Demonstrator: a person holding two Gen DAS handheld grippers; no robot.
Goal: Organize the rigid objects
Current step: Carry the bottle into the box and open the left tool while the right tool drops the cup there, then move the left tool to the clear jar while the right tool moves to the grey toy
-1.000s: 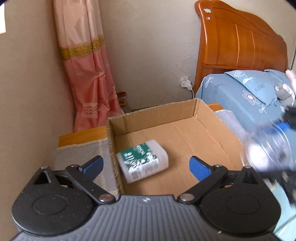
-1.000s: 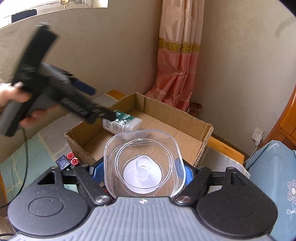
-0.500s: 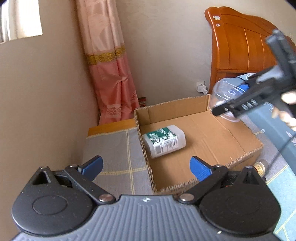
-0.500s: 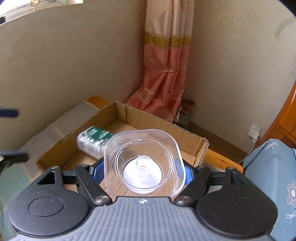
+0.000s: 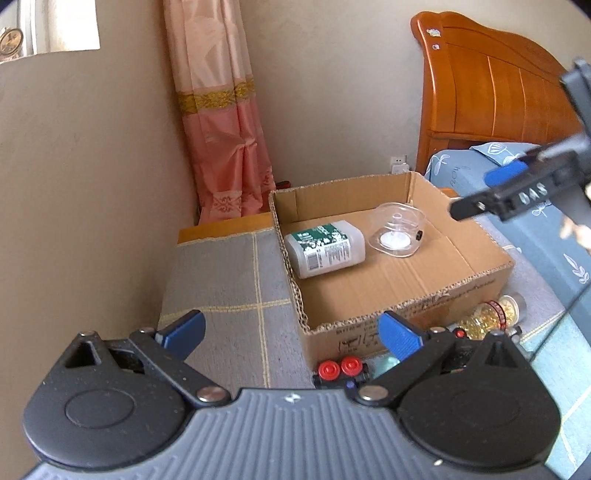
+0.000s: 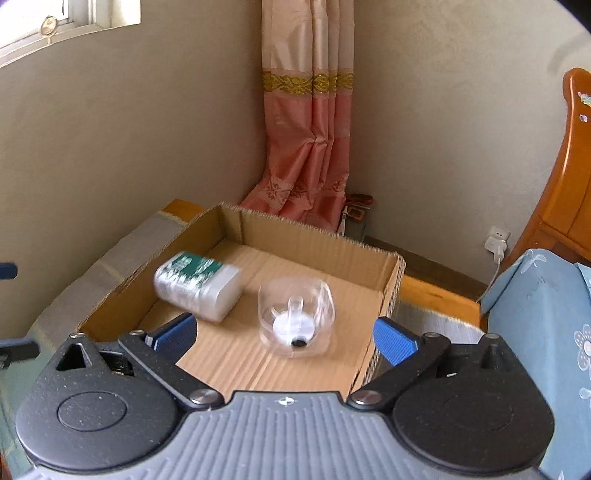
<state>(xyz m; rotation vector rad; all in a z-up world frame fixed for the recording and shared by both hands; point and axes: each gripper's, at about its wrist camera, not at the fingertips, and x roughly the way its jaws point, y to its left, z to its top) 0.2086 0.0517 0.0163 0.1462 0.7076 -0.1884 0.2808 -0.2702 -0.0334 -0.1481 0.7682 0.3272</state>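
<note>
Right gripper (image 6: pixel 283 334): jaws opening, nothing between them. Clear plastic container (image 6: pixel 295 319) lies mid-frame on the cardboard box (image 6: pixel 317 236) floor, beside the green-labelled bottle (image 6: pixel 197 290) at centre left. Left gripper (image 5: pixel 291 334) spread, empty.

1 cardboard box (image 5: pixel 424 302), 1 white bottle (image 5: pixel 325 247), 1 clear container (image 5: pixel 397 234), 1 amber jar (image 5: pixel 487 317)

Beige walls (image 6: pixel 166 147) meet at a corner hung with a pink curtain (image 6: pixel 308 122); an orange wooden headboard (image 5: pixel 491 92) stands right, daylight at a window (image 6: pixel 70 18).
</note>
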